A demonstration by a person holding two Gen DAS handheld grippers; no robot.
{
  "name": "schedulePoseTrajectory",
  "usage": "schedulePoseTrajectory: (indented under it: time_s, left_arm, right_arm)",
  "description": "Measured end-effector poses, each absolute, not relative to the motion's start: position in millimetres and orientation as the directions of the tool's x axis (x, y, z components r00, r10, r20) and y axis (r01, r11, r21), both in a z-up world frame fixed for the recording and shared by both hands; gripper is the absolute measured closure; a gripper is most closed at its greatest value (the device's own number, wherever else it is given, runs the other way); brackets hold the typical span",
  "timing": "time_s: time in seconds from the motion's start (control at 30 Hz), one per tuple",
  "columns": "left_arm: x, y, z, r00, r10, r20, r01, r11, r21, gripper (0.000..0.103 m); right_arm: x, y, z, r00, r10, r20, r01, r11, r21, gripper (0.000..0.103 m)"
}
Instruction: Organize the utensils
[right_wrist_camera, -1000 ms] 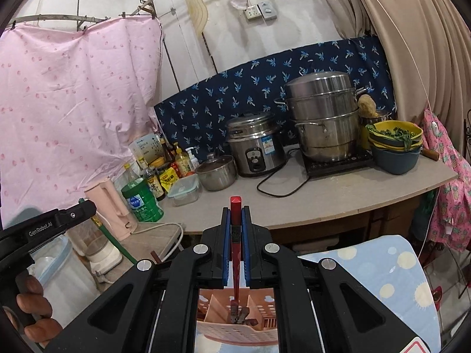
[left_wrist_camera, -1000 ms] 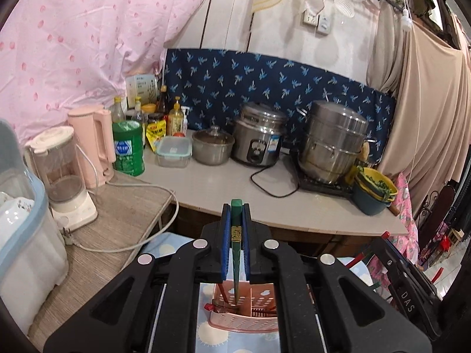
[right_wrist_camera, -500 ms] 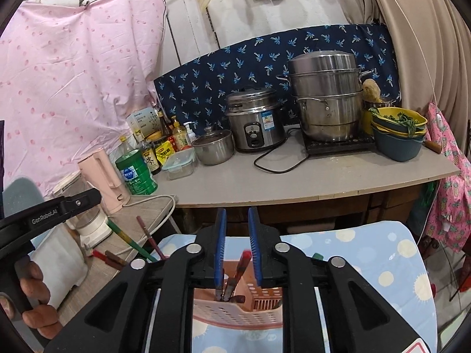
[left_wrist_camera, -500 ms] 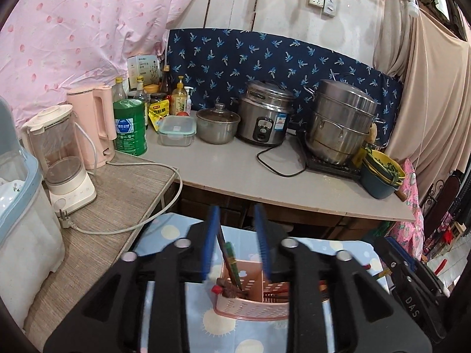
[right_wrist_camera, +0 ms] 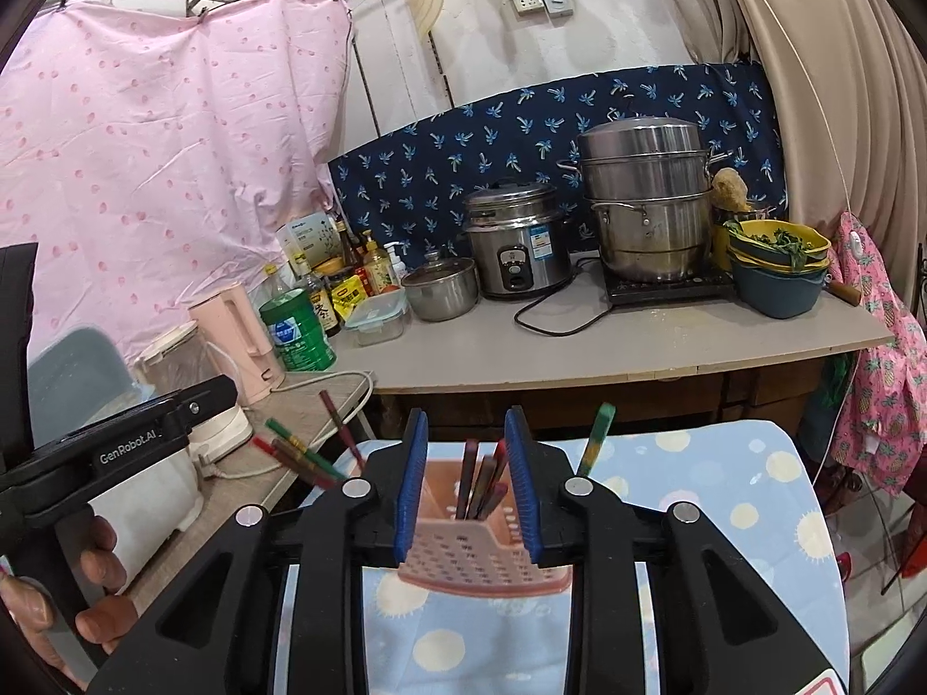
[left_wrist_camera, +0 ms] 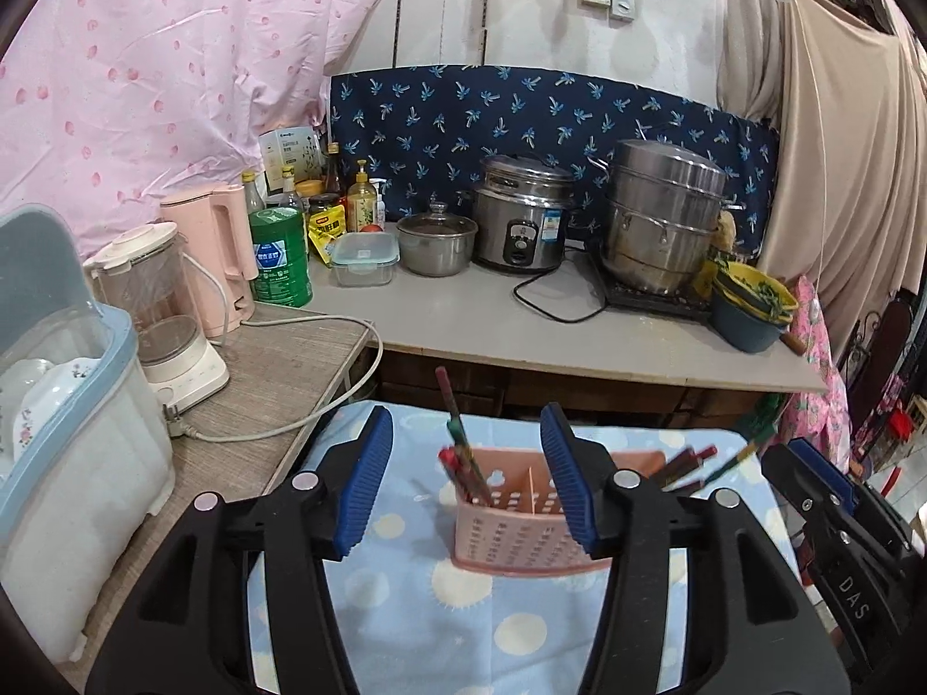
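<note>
Jaws of left gripper (left_wrist_camera: 466,478) just opened wide, nothing gripped; right gripper (right_wrist_camera: 466,480) jaws just parted narrower, also empty. Beyond both: pink perforated plastic caddy (left_wrist_camera: 510,527), rectangular, divided, on blue dotted cloth over table (left_wrist_camera: 405,585). Slim red and green chopsticks (left_wrist_camera: 463,452) lean inside it. Far back: steel rice cooker (left_wrist_camera: 524,214).

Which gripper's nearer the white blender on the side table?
Left. The left gripper is on the blender's side of the pink basket; the right gripper is beyond, farther off. Both jaws have just been opening, with chopsticks standing ungripped between them.
</note>
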State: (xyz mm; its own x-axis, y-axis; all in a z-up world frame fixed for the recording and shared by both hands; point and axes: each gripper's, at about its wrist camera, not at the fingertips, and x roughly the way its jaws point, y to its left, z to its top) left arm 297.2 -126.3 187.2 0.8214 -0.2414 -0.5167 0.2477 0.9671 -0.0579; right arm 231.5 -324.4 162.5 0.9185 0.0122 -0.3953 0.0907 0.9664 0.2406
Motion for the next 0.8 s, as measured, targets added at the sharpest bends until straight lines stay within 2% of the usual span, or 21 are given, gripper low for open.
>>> schedulePoseTrajectory:
  time_s: [0.1, 0.2, 0.4, 0.53, 0.8]
  left_arm:
    - [280.3, -122.7, 184.2, 0.824, -0.215, -0.524, 0.238, 0.971, -0.024, 0.052]
    - [266.7, -118.9, 181.5, 0.819, -0.199, -0.538, 0.231, 0.973, -0.008, 0.051]
    - [241.7, -113.8, 171.0, 0.802, -0.168, -0.574, 0.225, 0.974, 0.029, 0.047]
    - [228.1, -107.1, 162.8, 0.787, -0.161, -0.596, 0.216, 0.976, 0.022, 0.04]
    - [211.0, -102.0, 144.0, 0.766, -0.126, -0.63, 0.203, 0.978, 0.051, 0.038]
  right_arm:
    - [216.7, -316.1, 159.6, 0.915, 0.016, -0.403, 0.081, 0.971, 0.223, 0.075]
    - [200.1, -307.2, 157.1, 0.91, 0.009, -0.414, 0.082, 0.976, 0.201, 0.07]
    - [176.3, -300.3, 148.9, 0.887, 0.023, -0.462, 0.094, 0.969, 0.228, 0.068]
    - [161.4, -292.3, 140.0, 0.87, 0.003, -0.493, 0.112, 0.973, 0.204, 0.06]
    - [142.0, -276.4, 124.1, 0.84, -0.033, -0.541, 0.135, 0.979, 0.15, 0.051]
